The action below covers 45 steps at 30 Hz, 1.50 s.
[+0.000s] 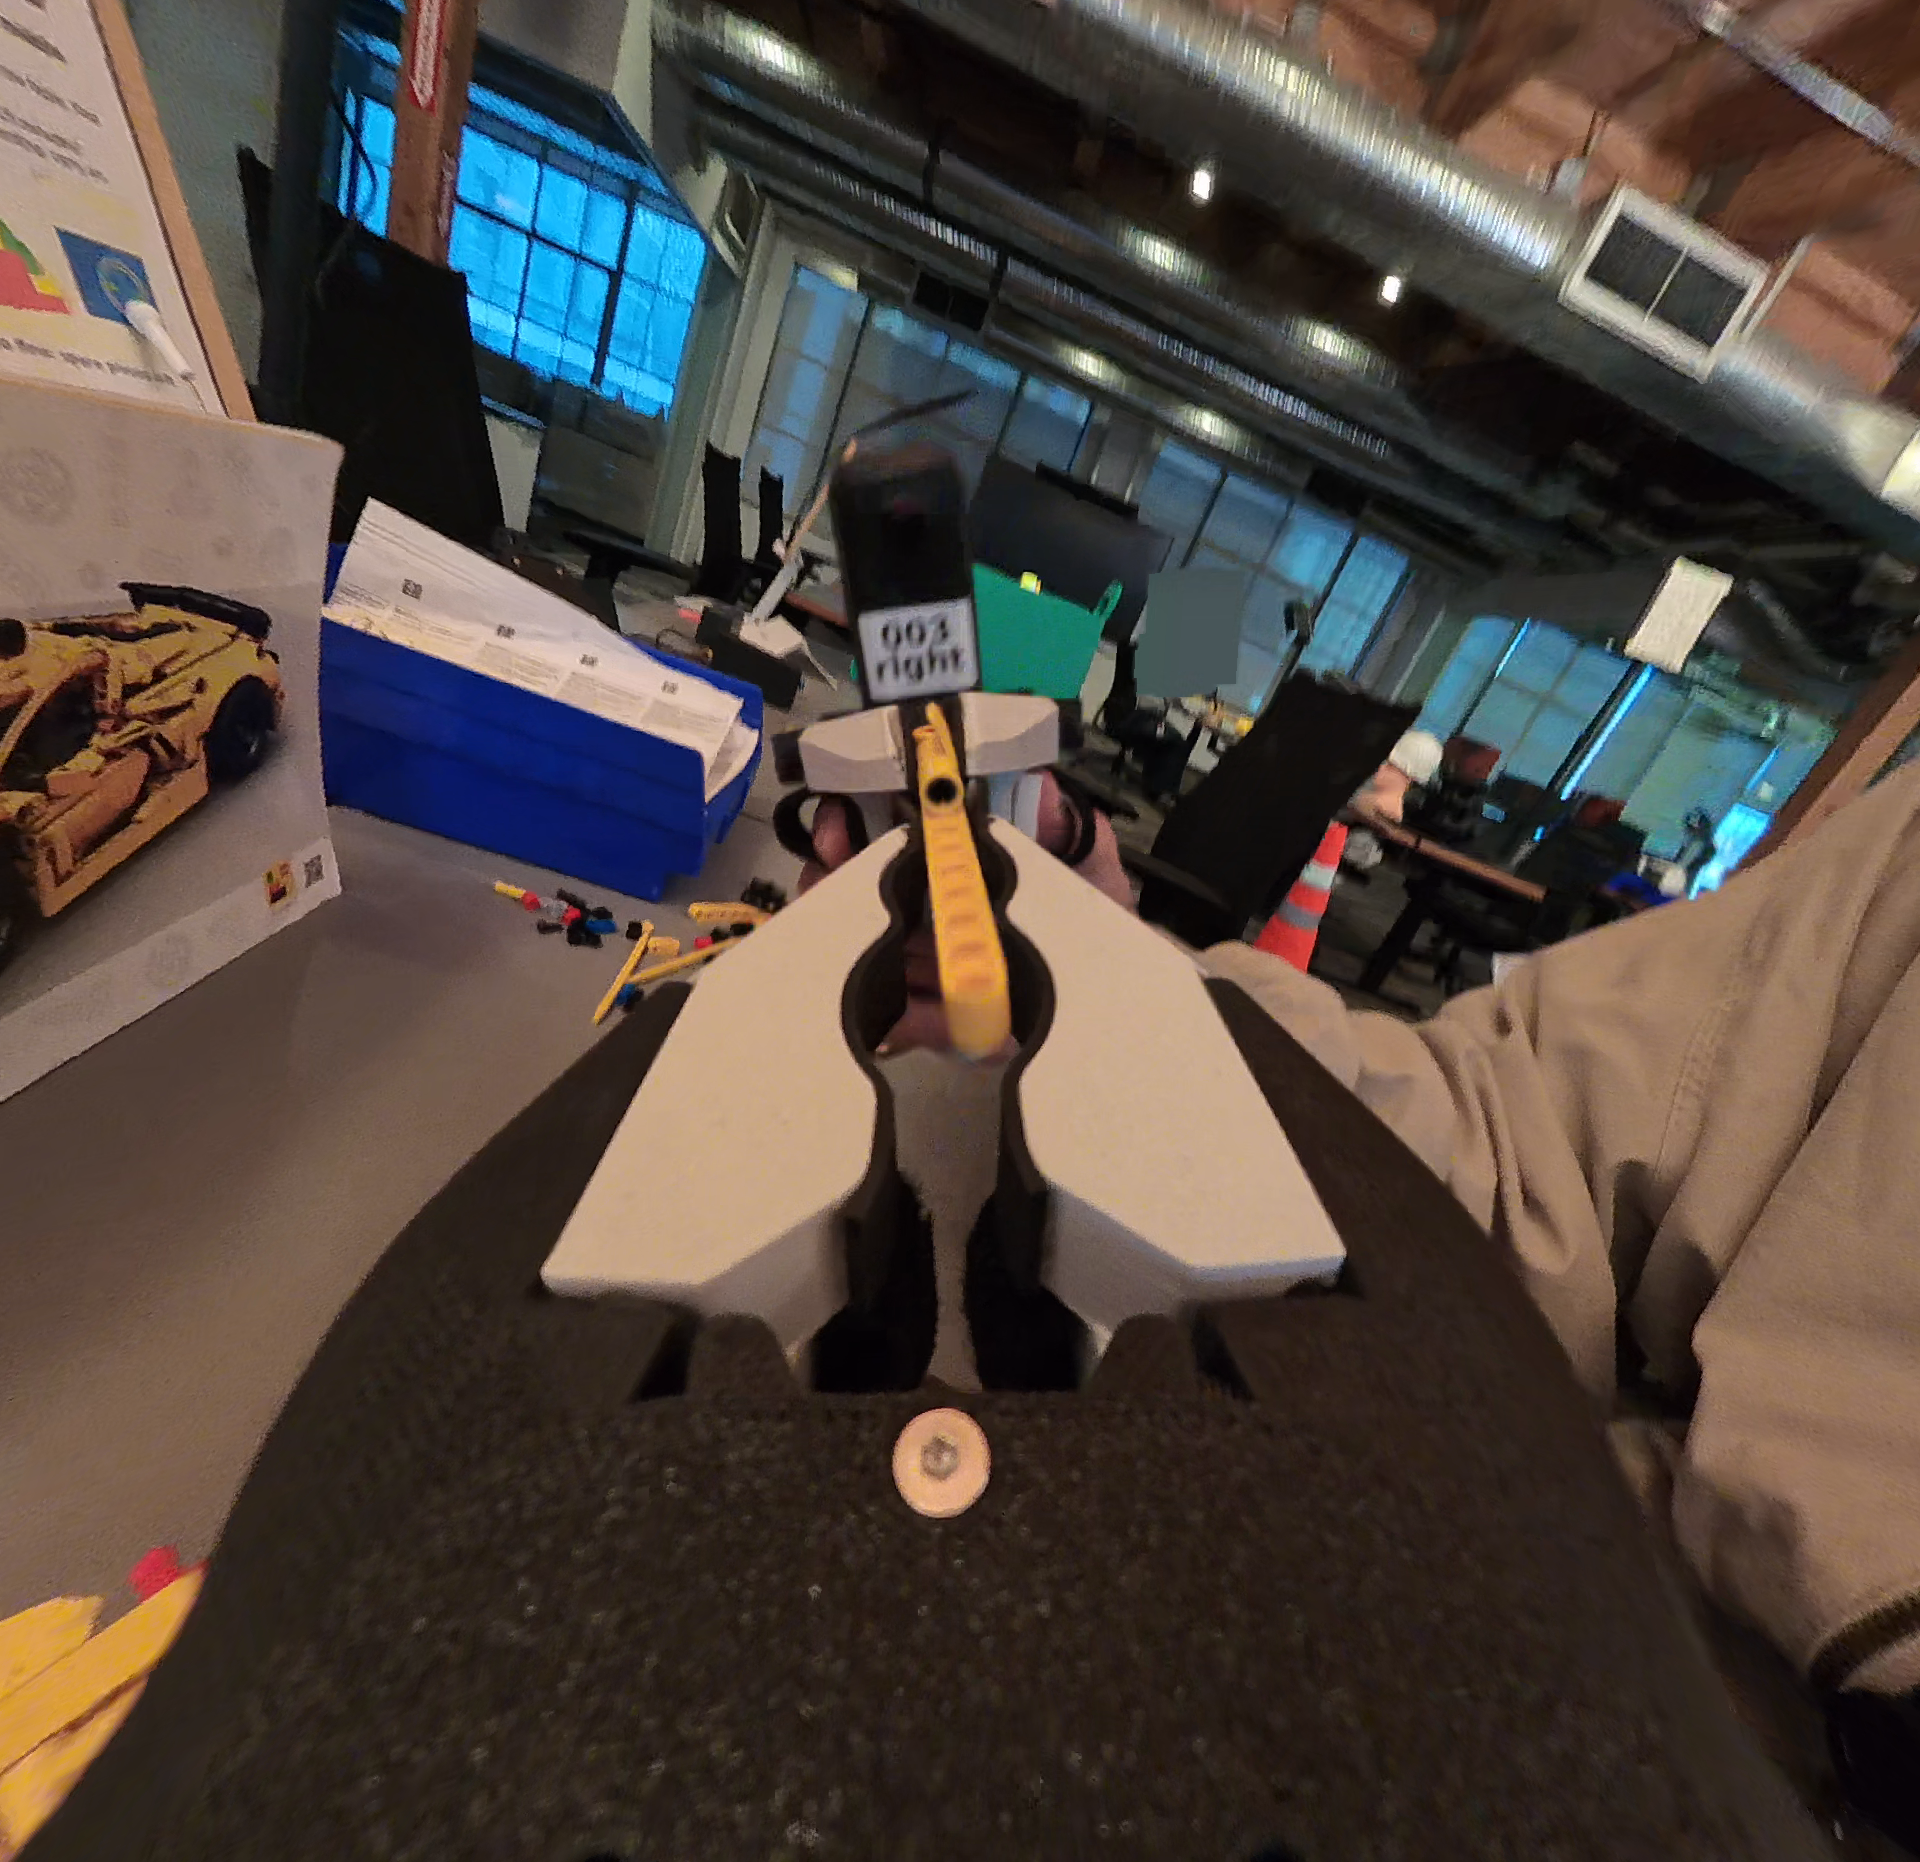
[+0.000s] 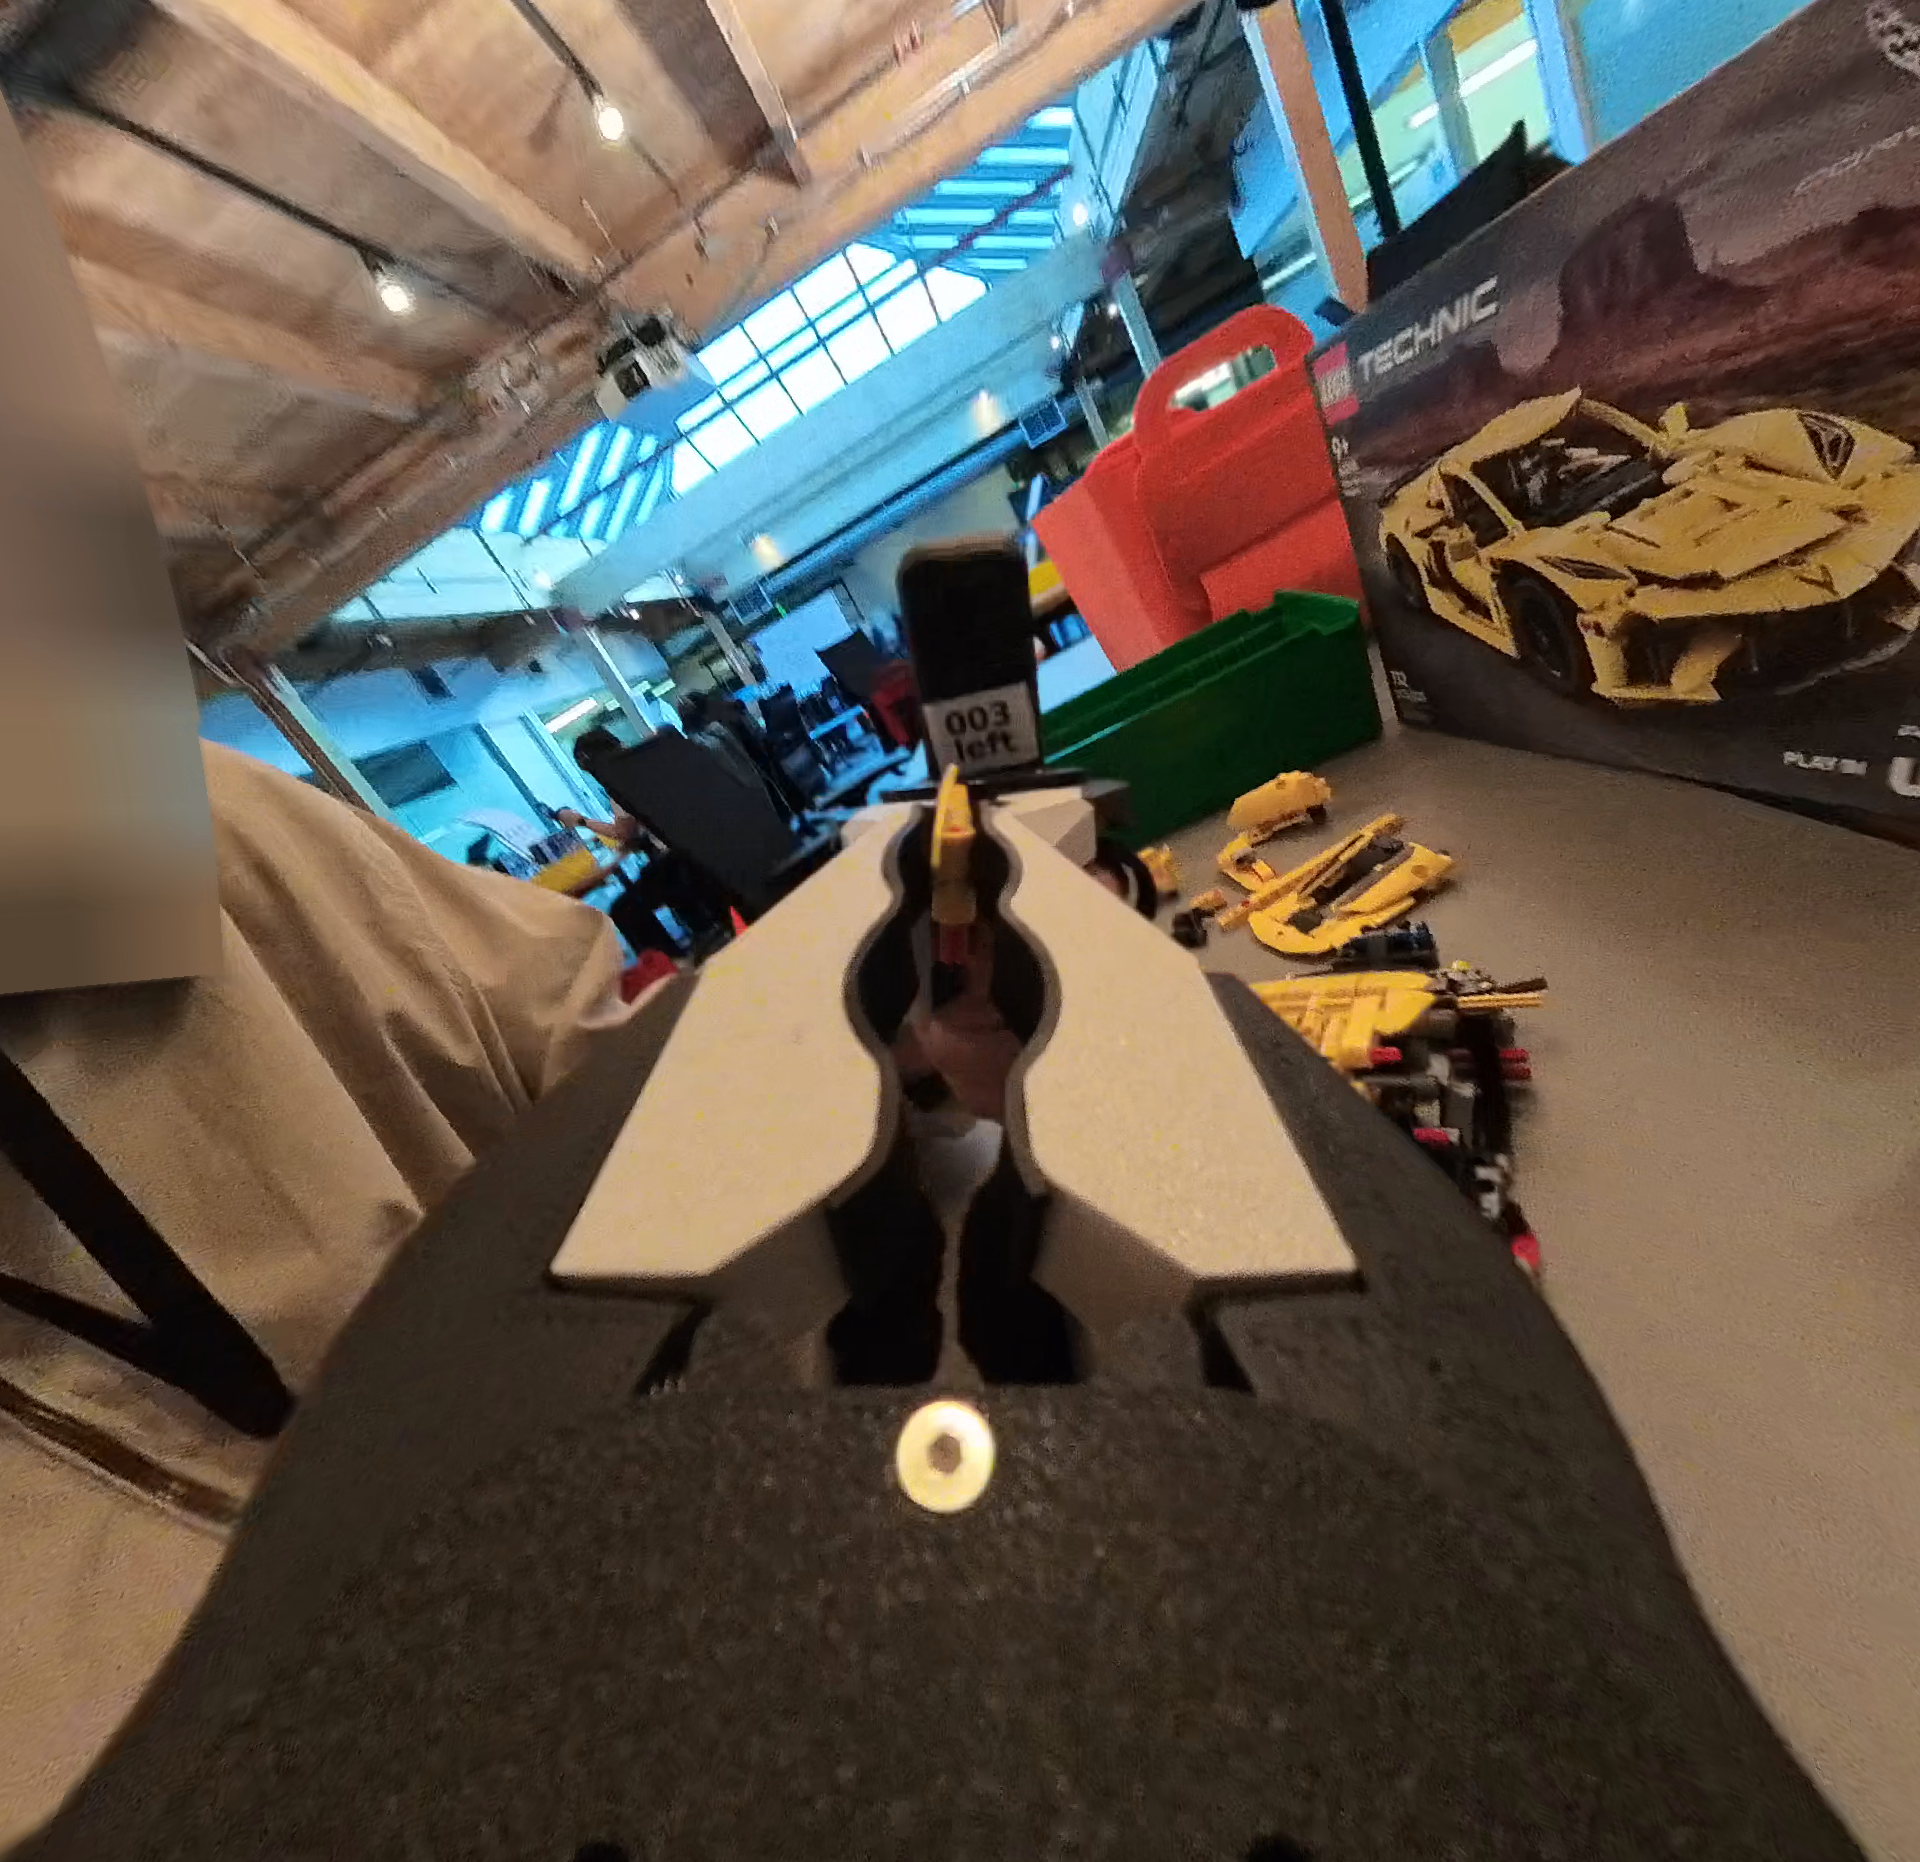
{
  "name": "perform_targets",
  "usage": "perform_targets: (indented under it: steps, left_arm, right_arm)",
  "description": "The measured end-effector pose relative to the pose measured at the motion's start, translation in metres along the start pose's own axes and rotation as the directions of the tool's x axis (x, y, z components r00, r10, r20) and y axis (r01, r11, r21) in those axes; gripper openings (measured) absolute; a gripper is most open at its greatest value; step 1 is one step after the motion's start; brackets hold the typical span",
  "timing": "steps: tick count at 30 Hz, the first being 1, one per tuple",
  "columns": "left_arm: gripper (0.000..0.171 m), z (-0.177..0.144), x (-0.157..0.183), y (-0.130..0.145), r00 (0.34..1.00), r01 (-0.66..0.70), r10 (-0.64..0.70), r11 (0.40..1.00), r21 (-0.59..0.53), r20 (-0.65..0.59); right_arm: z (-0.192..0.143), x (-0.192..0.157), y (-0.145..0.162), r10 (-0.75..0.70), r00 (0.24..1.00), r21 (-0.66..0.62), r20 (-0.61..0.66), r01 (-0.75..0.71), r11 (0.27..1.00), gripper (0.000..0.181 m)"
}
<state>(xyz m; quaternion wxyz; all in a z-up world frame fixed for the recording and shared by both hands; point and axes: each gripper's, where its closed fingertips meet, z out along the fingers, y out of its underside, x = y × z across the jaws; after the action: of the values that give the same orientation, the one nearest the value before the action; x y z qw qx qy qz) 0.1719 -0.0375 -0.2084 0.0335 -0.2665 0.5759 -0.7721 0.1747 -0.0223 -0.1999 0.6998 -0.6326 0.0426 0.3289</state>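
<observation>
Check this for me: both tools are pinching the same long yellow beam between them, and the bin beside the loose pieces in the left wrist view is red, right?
Not quite. In the left wrist view that bin is blue, not red. The rest holds: the left tool and right tool both pinch the yellow beam.

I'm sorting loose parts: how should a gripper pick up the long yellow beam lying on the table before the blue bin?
Probably grip the long yellow beam mid-length across its narrow width, coming straight down: it lies flat on the table, thin, with a second beam close at its right.

Two wrist cameras face to face, close, sharing the yellow beam.
</observation>
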Motion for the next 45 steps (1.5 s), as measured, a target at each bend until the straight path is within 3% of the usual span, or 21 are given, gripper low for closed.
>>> perform_targets:
  steps: [3, 8, 10, 17, 19, 21, 23, 26, 34, 40, 45]
  left_arm:
    - [0.008, 0.002, -0.003, -0.002, 1.000, 0.015, -0.016, 1.000, 0.026, 0.026]
    - [0.007, 0.004, -0.005, -0.002, 0.996, 0.088, -0.089, 0.994, 0.065, -0.002]
    - [0.006, 0.005, -0.008, -0.001, 0.999, 0.029, -0.031, 0.997, 0.068, 0.030]
    - [0.006, 0.005, -0.021, -0.003, 0.982, -0.085, 0.079, 0.996, 0.029, 0.171]
    - [0.006, 0.000, -0.020, -0.001, 0.984, -0.100, 0.102, 0.995, -0.021, 0.144]
    - [0.006, -0.005, -0.012, 0.007, 0.987, -0.120, 0.131, 0.986, -0.113, 0.093]
    - [0.006, -0.008, -0.005, 0.018, 0.984, -0.157, 0.171, 0.964, -0.213, 0.050]
    - [0.006, -0.008, 0.006, 0.028, 0.987, -0.157, 0.160, 0.949, -0.272, -0.011]
    - [0.006, -0.006, 0.004, 0.034, 0.993, -0.114, 0.110, 0.956, -0.271, -0.030]
    - [0.006, -0.008, 0.002, 0.036, 0.993, -0.114, 0.112, 0.951, -0.289, -0.024]
    - [0.006, -0.007, 0.003, 0.036, 0.993, -0.115, 0.111, 0.952, -0.283, -0.027]
  right_arm:
    - [-0.002, 0.003, -0.002, 0.040, 0.999, 0.038, 0.018, -0.041, 0.998, 0.006]
    - [-0.003, 0.004, -0.001, -0.013, 0.999, 0.005, -0.032, 0.014, 1.000, 0.006]
    - [-0.004, 0.007, -0.001, -0.008, 0.999, 0.017, -0.053, 0.008, 1.000, 0.006]
    - [-0.003, 0.021, -0.011, 0.187, 0.982, 0.237, 0.007, -0.183, 0.954, 0.005]
    - [0.001, 0.019, -0.005, 0.162, 0.987, 0.185, 0.018, -0.163, 0.969, 0.006]
    - [0.002, 0.010, 0.006, 0.053, 0.998, 0.032, 0.025, -0.054, 0.998, 0.006]
    - [-0.003, 0.006, 0.014, -0.035, 0.999, -0.080, -0.001, 0.035, 0.996, 0.014]
    - [-0.009, 0.002, 0.028, -0.120, 0.993, -0.207, -0.019, 0.114, 0.972, 0.022]
    - [-0.004, -0.002, 0.039, -0.152, 0.988, -0.259, -0.017, 0.143, 0.955, 0.007]
    - [0.000, -0.001, 0.037, -0.136, 0.991, -0.228, -0.012, 0.129, 0.965, 0.012]
    - [-0.001, 0.000, 0.038, -0.134, 0.991, -0.243, -0.019, 0.125, 0.962, 0.006]
